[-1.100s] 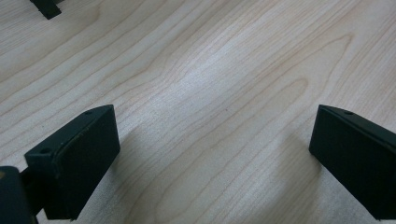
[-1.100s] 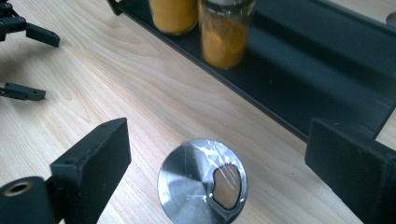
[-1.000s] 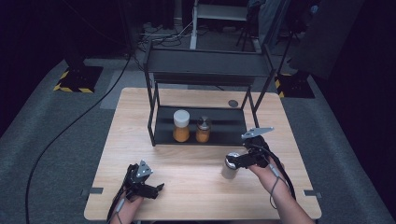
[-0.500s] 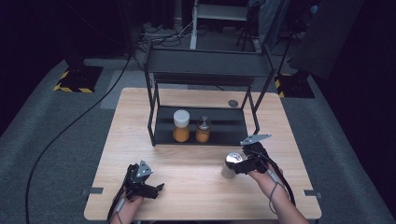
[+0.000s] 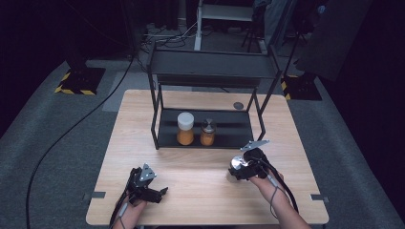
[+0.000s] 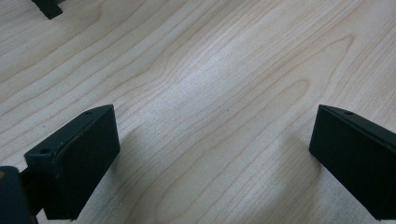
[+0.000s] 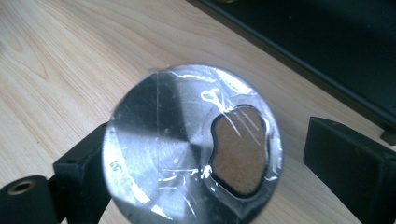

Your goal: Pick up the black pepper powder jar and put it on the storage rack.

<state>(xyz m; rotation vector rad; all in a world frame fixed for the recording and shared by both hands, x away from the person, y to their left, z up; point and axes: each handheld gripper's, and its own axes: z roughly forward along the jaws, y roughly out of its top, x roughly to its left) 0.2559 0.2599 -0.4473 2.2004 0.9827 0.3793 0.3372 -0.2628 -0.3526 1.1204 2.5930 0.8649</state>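
The right gripper point(image 5: 237, 169) stands around a silver-lidded jar point(image 7: 191, 147) on the table point(image 5: 200, 191) in front of the black rack point(image 5: 210, 129), jaws parted wider than it, apparently for placing or pickup. The left gripper point(image 6: 212, 154) rests wide open, empty. Tiny lid marks are unreadable.

One camera hangs high on the person's side, looking forward and down over the whole wooden table point(image 5: 200, 167) to the black rack point(image 5: 205, 102) at its far half and the dark floor beyond — a distant, wide view. The left gripper view sits low and very close to the tabletop point(image 6: 210, 79), aimed along its own jaws. The right gripper view is just as close, looking down onto a shaker's silver lid point(image 7: 194, 144), with the rack's base point(image 7: 317, 51) behind — rack and tabletop are shared with the high view.
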